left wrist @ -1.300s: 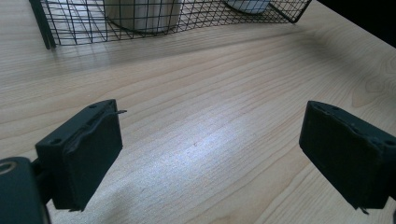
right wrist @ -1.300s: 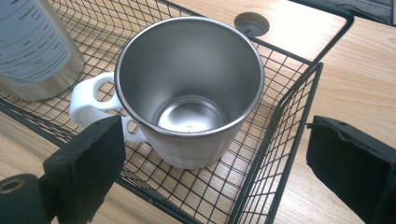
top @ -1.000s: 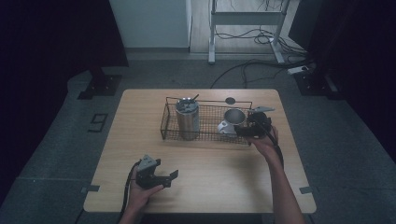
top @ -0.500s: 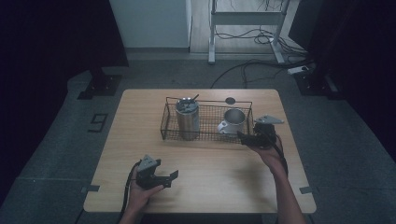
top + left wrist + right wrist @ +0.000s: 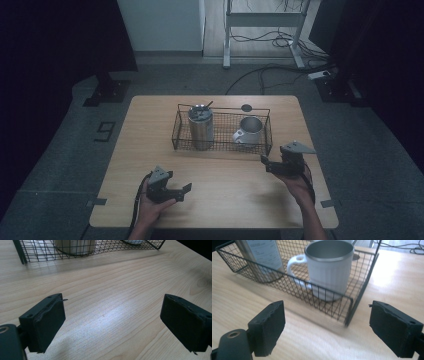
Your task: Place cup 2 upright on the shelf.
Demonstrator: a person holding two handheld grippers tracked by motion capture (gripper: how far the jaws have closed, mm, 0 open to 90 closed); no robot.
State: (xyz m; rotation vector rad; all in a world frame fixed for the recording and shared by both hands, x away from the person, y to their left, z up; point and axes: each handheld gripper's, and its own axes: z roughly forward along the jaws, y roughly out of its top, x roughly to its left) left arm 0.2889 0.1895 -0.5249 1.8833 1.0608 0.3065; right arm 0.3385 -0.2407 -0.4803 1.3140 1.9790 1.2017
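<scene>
The white mug (image 5: 249, 131) stands upright inside the wire basket (image 5: 222, 149), at the basket's right end, with its handle turned toward the steel tumbler (image 5: 200, 128) that stands at the basket's left end. The basket itself sits on the far half of the tabletop (image 5: 225, 190). In the right gripper view the mug rests flat on the basket's mesh floor, close to the near right corner, and touches nothing else.

The right gripper (image 5: 265, 164) hovers just outside the basket's near right corner, its jaws spread wide with nothing between them. The left gripper (image 5: 183, 192) rests low over the tabletop well in front of the basket's left end, jaws likewise spread and empty; bare wood lies between them in the left gripper view.

Judging from this layout, the loading of the basket looks done: both vessels are inside, upright and free of any grip. No loose thing lies on the tabletop outside the basket, so what is left appears to be little more than drawing the right gripper clear.
</scene>
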